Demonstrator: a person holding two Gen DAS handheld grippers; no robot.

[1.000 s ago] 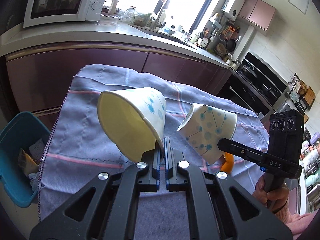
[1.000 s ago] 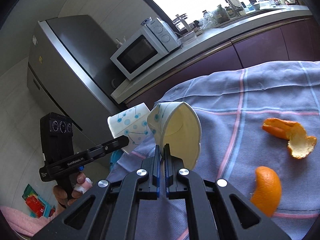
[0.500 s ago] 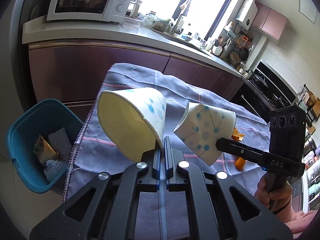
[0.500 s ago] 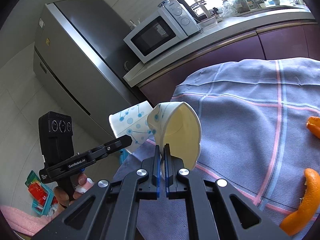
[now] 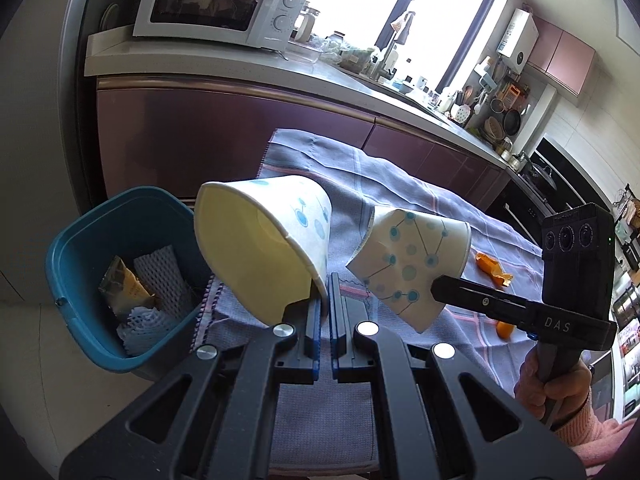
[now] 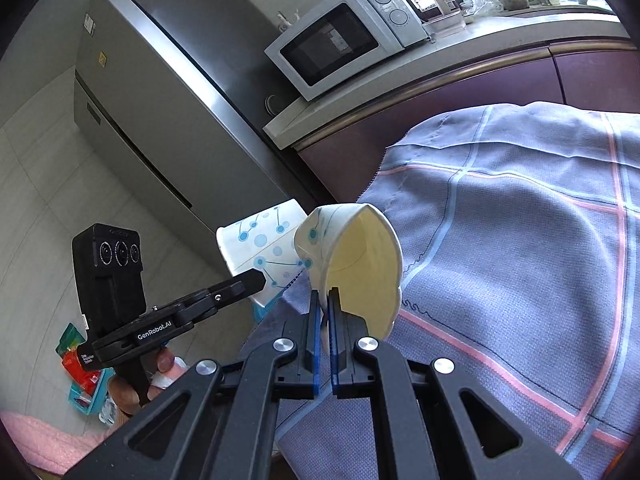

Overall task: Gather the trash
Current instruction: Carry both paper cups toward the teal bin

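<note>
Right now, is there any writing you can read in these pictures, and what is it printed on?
"DAS": on the right gripper, seen from the left wrist view.
"GenRobot.AI": on the left gripper, seen from the right wrist view.
Small white print beside it: too small to read.
Microwave brand above its dials: blurred.
Fridge stickers: unreadable.

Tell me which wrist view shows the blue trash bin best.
Left wrist view. The blue trash bin sits fully in frame beside the table's cloth, open top showing a wrapper and foam netting inside. The right wrist view shows at most a blue sliver below the left tool's cup, too little to identify.
</note>
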